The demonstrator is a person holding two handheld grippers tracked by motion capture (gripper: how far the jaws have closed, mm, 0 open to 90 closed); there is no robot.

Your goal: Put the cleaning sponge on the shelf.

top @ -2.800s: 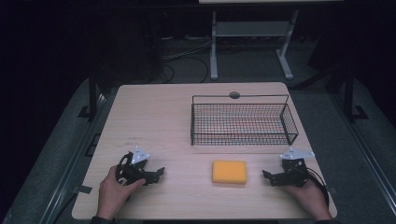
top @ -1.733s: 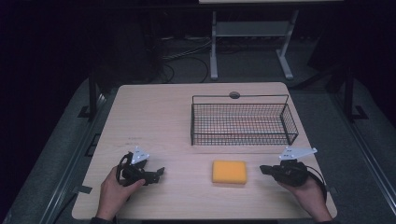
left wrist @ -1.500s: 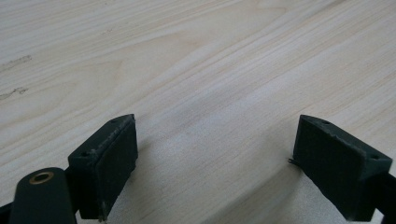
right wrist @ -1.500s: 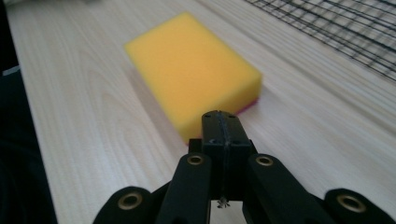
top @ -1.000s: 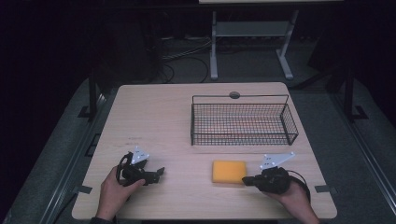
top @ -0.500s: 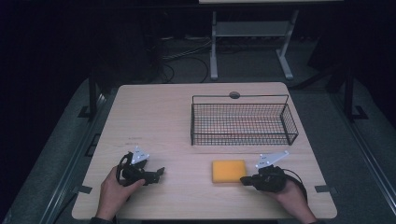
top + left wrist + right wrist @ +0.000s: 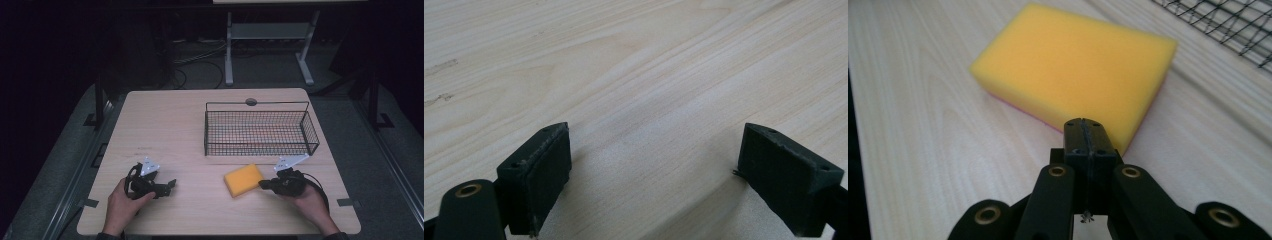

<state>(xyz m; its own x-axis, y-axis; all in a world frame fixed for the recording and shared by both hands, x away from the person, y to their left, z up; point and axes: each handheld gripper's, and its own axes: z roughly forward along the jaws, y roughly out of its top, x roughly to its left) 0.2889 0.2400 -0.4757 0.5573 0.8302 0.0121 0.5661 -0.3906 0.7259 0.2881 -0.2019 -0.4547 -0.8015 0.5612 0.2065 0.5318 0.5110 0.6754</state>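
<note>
On the table, in the high view, are counted one yellow sponge, one wire basket and two grippers. In the left gripper view, the left gripper is held spread over bare wood. In the right gripper view, the right gripper is pressed together, empty, at the sponge's near edge.

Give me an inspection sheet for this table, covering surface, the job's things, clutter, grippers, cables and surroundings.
Surface: pale wooden table, a few faint marks.
Job's things: yellow sponge flat on the table, turned askew; empty wire basket behind it.
Clutter: nothing seen.
Grippers: left gripper open over bare wood; right gripper shut, its tip at the sponge's near corner, gripping nothing.
Cables: black cable loops from the right gripper; more lie on the floor behind.
Surroundings: dark room, a white stand beyond the table.
</note>
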